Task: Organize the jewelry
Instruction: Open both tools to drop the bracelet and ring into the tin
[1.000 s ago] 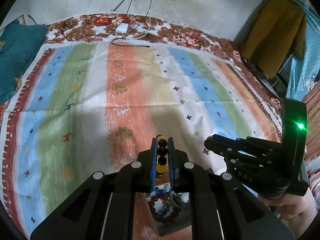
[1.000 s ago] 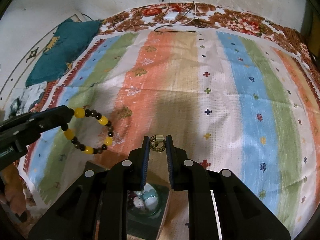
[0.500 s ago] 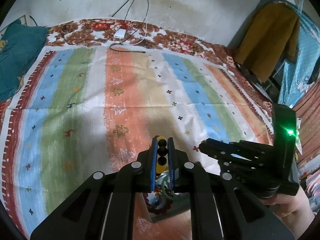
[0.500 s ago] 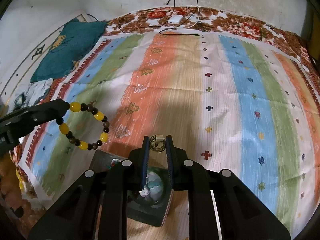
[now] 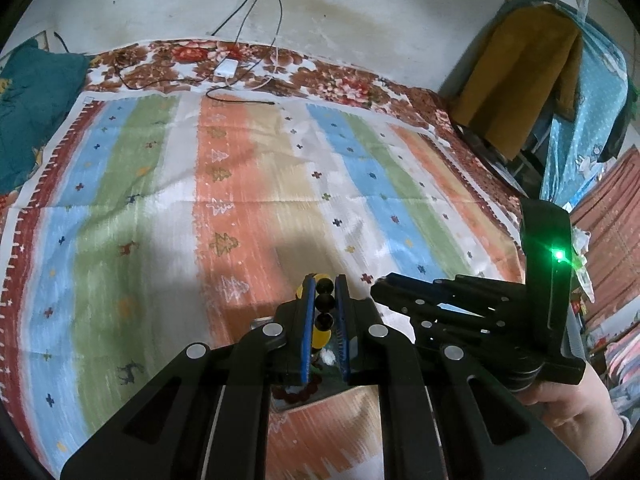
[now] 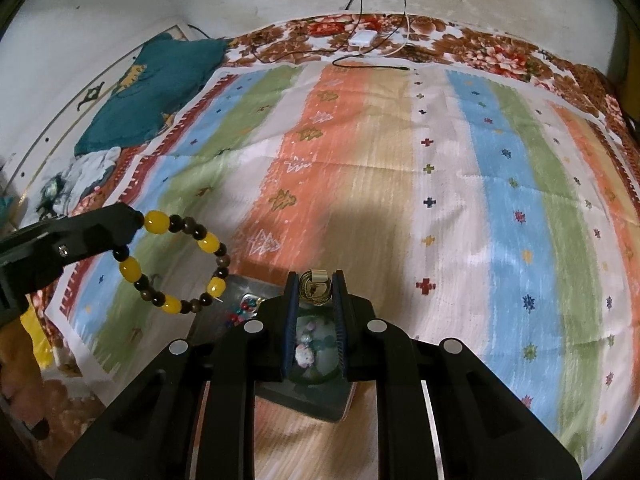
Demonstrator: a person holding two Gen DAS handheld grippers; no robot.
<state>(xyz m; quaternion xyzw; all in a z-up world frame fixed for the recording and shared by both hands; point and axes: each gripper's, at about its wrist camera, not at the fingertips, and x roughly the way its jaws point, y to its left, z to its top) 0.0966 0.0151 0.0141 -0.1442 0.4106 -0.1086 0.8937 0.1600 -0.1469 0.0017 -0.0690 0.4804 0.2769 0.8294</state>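
Note:
My left gripper (image 5: 324, 286) is shut on a bracelet of yellow and dark beads (image 5: 323, 312). From the right wrist view the beaded bracelet (image 6: 180, 256) hangs as a loop from the left gripper (image 6: 132, 220) at the left, above the bed. My right gripper (image 6: 316, 282) is shut on a small coiled gold-coloured ring (image 6: 315, 291). Below both grippers sits a dark jewelry box (image 6: 312, 396) holding a green bangle (image 6: 316, 350) and small beads (image 6: 242, 312). In the left wrist view the right gripper (image 5: 380, 286) stands just to the right of mine, held by a hand (image 5: 572, 404).
A striped cloth (image 6: 440, 184) covers the bed. A white charger with cables (image 5: 226, 69) lies at the far edge by the wall. A teal pillow (image 6: 156, 88) is far left. Clothes hang on a rack (image 5: 520, 76) at the right.
Both grippers have drawn back toward the near side and risen a little, so more of the jewelry box shows beneath them. Each keeps its grip.

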